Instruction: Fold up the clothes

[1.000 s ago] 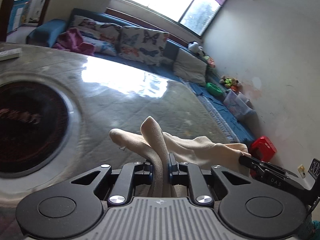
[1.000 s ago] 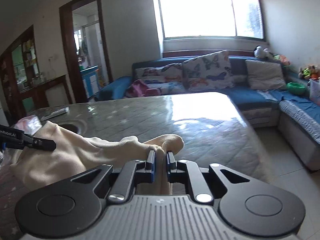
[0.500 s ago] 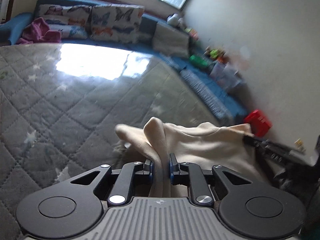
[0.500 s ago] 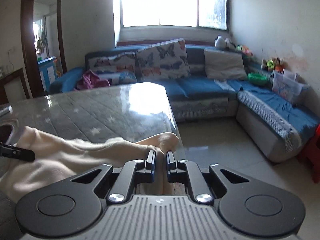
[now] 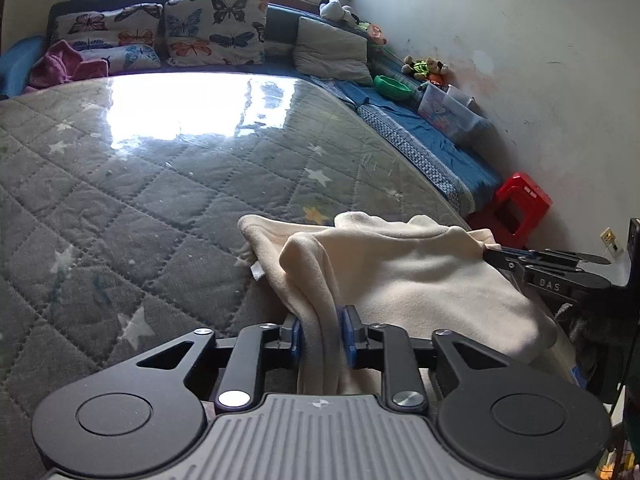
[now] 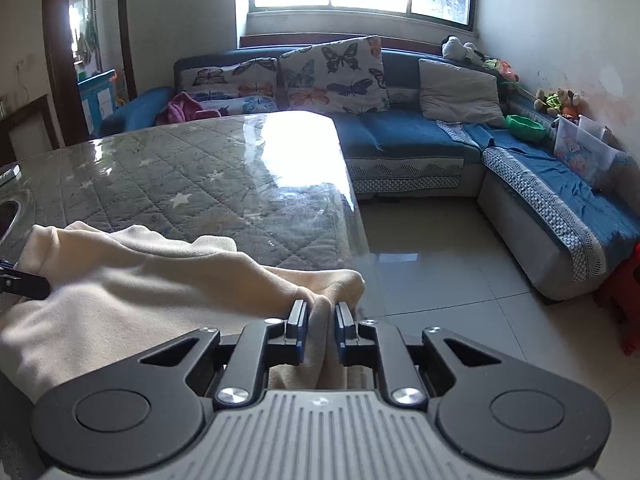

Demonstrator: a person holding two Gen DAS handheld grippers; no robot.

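A cream fleece garment (image 5: 404, 276) lies bunched at the near edge of the grey quilted table (image 5: 168, 184). My left gripper (image 5: 322, 334) is shut on a fold of its left end. My right gripper (image 6: 321, 326) is shut on the other end of the garment (image 6: 132, 284), near the table's right edge. The right gripper's fingers (image 5: 532, 258) show at the right of the left wrist view, pinching the cloth. The left gripper's tip (image 6: 24, 282) shows at the left of the right wrist view. The cloth hangs slack between the two.
A blue corner sofa (image 6: 408, 136) with butterfly cushions (image 6: 332, 76) runs behind and to the right of the table. A red stool (image 5: 516, 210) stands on the tiled floor (image 6: 440, 264) by the wall. A clear storage box (image 6: 584, 152) and a green bowl (image 6: 526, 127) sit on the sofa.
Both grippers have moved to the right along the table with the garment held between them. The dark round inset at the table's left has left the left wrist view.
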